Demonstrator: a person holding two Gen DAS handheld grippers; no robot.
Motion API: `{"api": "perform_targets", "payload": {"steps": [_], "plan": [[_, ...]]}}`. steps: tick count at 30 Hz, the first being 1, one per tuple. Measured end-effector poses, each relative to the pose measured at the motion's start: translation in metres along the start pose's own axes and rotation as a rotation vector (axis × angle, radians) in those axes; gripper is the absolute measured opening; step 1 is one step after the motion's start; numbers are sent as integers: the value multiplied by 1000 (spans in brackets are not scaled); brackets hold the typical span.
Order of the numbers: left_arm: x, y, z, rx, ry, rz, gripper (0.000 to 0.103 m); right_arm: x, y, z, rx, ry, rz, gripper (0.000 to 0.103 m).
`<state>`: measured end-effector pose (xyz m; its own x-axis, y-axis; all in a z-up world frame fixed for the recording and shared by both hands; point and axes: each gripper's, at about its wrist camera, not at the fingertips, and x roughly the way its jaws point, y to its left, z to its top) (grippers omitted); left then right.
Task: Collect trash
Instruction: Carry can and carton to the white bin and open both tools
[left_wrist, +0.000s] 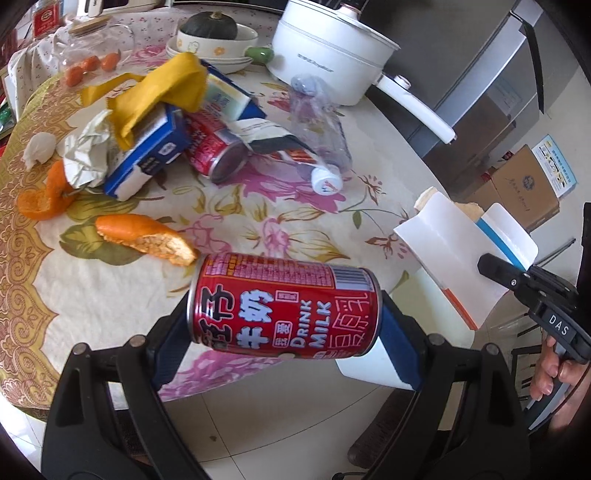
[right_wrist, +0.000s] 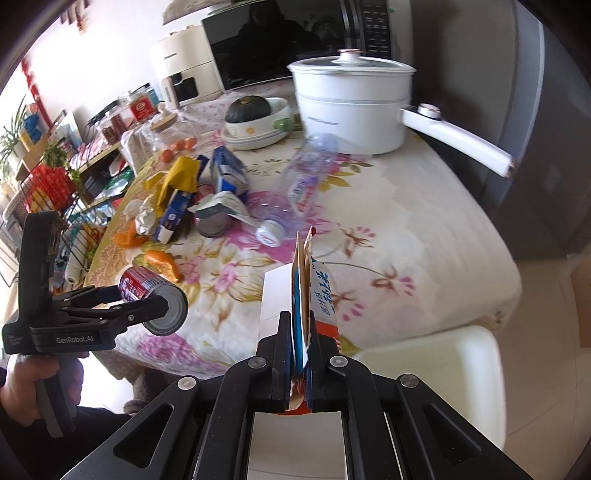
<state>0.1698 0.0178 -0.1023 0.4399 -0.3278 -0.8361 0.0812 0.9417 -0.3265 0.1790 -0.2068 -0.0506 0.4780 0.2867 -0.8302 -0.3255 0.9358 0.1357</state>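
The left gripper (left_wrist: 284, 314) clamps a red milk can (left_wrist: 282, 306) off the bench (left_wrist: 280, 206) edge; the right gripper (right_wrist: 300, 350) pinches a flattened carton (right_wrist: 310, 295). Neither is binned, possibly into the white tub (right_wrist: 436, 369). Bottle (left_wrist: 321, 125), second can (left_wrist: 216, 147), boxes and peels remain.

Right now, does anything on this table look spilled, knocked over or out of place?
Yes. A clear plastic bottle lies on its side on the floral tablecloth, next to a tipped red can and torn blue cartons. Orange peel is scattered near the table edge. No liquid spill is visible.
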Motion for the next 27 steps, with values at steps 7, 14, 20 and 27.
{"api": "perform_targets", "payload": {"steps": [7, 14, 20, 27], "plan": [[23, -63, -5, 80, 32, -68, 91, -22, -56, -27, 87, 11, -66, 6], [51, -126, -15, 172, 72, -128, 91, -40, -112, -60, 170, 36, -124, 6], [74, -171, -28, 288, 92, -145, 91, -47, -151, -89, 236, 75, -161, 6], [105, -202, -44, 402, 133, -146, 91, -42, -172, -107, 278, 136, -191, 6]]}}
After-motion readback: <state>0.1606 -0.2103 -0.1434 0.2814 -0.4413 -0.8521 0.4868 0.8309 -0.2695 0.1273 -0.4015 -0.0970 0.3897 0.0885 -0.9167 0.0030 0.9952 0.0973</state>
